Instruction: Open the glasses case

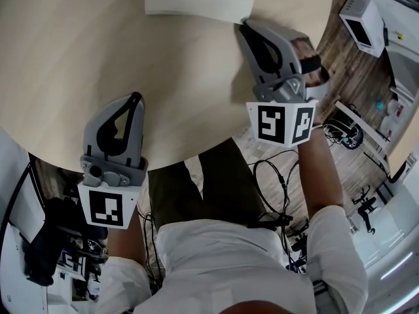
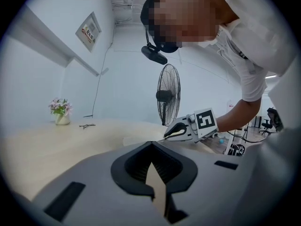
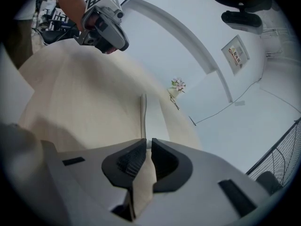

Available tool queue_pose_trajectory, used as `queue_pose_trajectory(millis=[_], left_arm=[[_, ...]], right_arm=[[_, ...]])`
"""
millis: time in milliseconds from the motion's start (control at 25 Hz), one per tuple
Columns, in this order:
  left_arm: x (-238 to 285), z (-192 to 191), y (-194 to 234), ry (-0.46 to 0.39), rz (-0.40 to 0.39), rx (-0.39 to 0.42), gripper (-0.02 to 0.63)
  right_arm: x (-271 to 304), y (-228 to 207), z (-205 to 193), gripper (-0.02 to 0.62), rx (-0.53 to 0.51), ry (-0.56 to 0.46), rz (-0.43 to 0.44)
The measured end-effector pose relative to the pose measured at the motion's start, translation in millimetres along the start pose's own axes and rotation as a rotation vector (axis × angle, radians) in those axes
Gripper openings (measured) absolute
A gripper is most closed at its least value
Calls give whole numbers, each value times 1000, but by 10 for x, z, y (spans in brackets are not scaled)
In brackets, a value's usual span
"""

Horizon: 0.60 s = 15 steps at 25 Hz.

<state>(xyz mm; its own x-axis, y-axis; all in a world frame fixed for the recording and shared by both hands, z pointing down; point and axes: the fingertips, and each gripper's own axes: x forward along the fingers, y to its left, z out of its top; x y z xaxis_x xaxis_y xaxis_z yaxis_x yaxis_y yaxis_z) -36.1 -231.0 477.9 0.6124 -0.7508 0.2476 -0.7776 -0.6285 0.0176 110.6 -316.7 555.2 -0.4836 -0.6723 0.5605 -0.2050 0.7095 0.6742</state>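
Observation:
A white glasses case [image 1: 196,0] lies closed at the far side of the round beige table [image 1: 78,44]. My right gripper [image 1: 245,25] points at the case's right end, its jaws shut and holding nothing. In the right gripper view the case [image 3: 151,121] stretches away just beyond the tips [image 3: 146,140]; whether they touch it I cannot tell. My left gripper [image 1: 135,98] hovers over the near table edge, well short of the case, shut and empty. From the left gripper view the case [image 2: 137,139] shows as a pale strip beside the right gripper [image 2: 165,137].
A pair of dark glasses [image 2: 87,125] and a small vase of flowers [image 2: 60,112] sit far across the table. A standing fan [image 2: 167,98] is behind it. Below the table edge are the person's legs and black cables [image 1: 275,175] on the floor.

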Motion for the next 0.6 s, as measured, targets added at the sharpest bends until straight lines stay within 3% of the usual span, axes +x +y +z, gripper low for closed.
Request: queue_pose_trajectory(millis=[600], left_arm=[[-60, -44, -108, 2, -23, -36, 12]], right_arm=[[-52, -4, 50, 31, 30, -35, 21]])
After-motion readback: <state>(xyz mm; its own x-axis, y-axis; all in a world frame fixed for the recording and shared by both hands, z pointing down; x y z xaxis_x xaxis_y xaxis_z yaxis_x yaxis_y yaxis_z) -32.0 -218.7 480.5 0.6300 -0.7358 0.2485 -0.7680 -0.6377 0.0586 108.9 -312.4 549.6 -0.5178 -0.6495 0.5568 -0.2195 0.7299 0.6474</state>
